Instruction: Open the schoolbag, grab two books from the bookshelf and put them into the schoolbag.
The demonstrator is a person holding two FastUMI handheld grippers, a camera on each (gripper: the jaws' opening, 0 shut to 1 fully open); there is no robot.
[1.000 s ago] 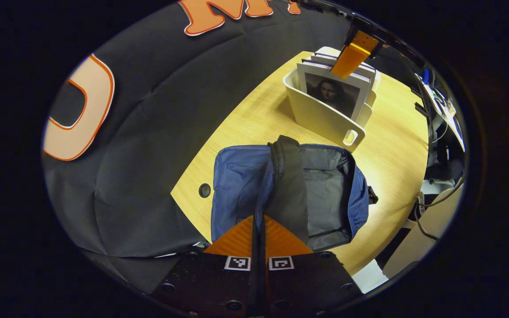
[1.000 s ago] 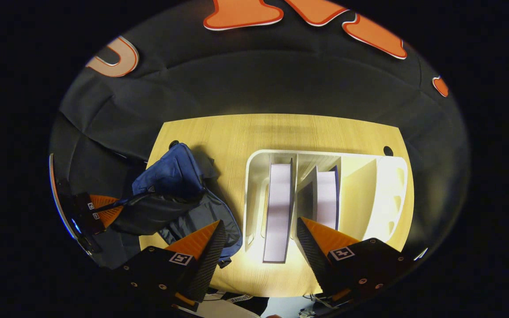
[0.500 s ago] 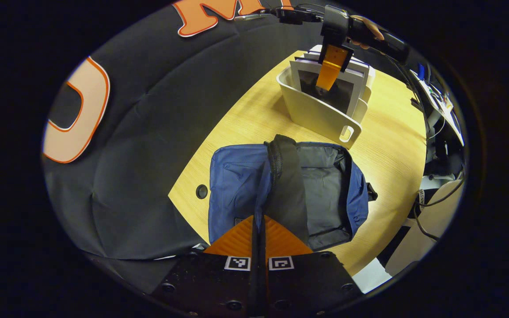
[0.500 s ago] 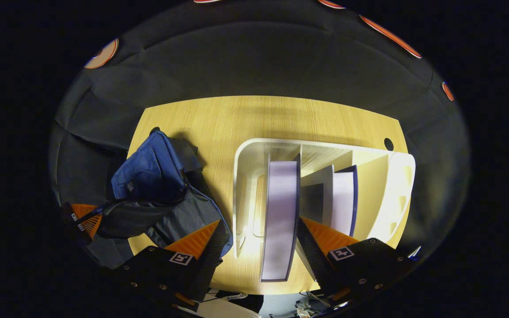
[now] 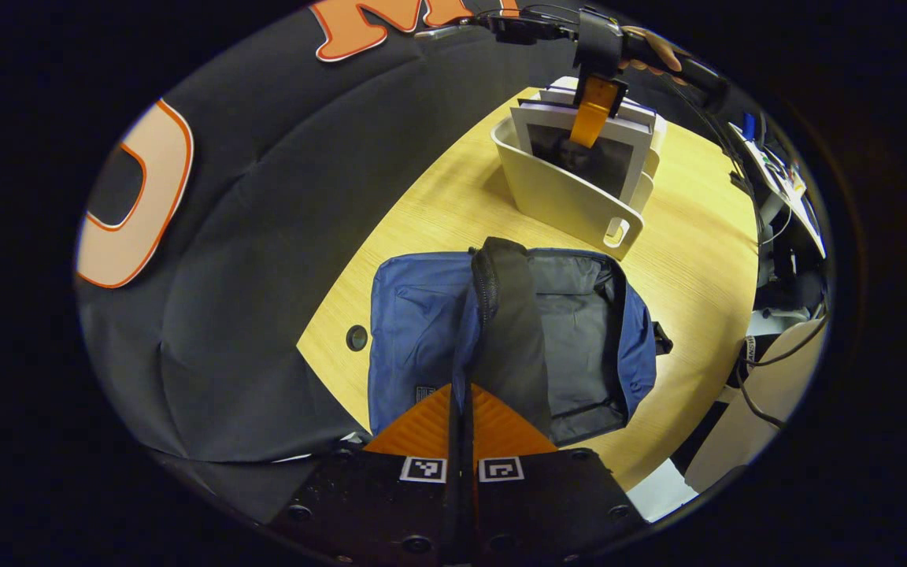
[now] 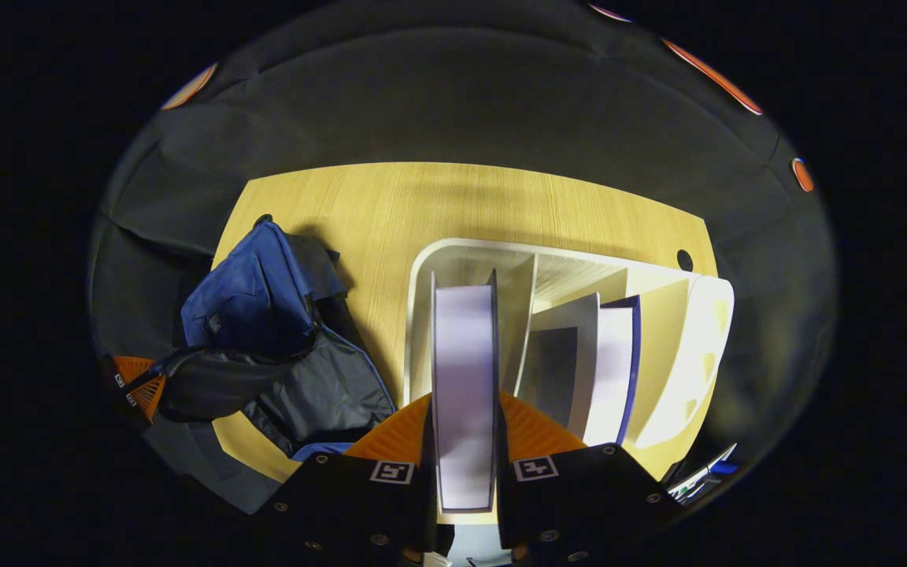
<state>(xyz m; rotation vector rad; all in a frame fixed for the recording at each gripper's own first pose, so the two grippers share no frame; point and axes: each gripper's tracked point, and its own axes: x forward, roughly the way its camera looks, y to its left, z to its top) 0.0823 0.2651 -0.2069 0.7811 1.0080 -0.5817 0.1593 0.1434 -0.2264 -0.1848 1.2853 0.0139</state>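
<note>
In the left gripper view, your left gripper [image 5: 461,394] pinches the schoolbag [image 5: 422,331] flap [image 5: 512,331], holding it open on the table [image 5: 453,205]. In the right gripper view, your right gripper [image 6: 463,429] clamps a book [image 6: 463,378] standing in the bookshelf [image 6: 682,354] just right of the bag.

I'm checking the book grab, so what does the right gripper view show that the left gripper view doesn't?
The right gripper view looks down into the bookshelf: its dividers, the first book page-edge up and clamped by the right gripper, and a second book leaning one compartment over. The left gripper view adds the book's portrait cover, the hand on the right gripper, and the left gripper shut on the schoolbag's flap. Both share bag, shelf and wooden table.
</note>
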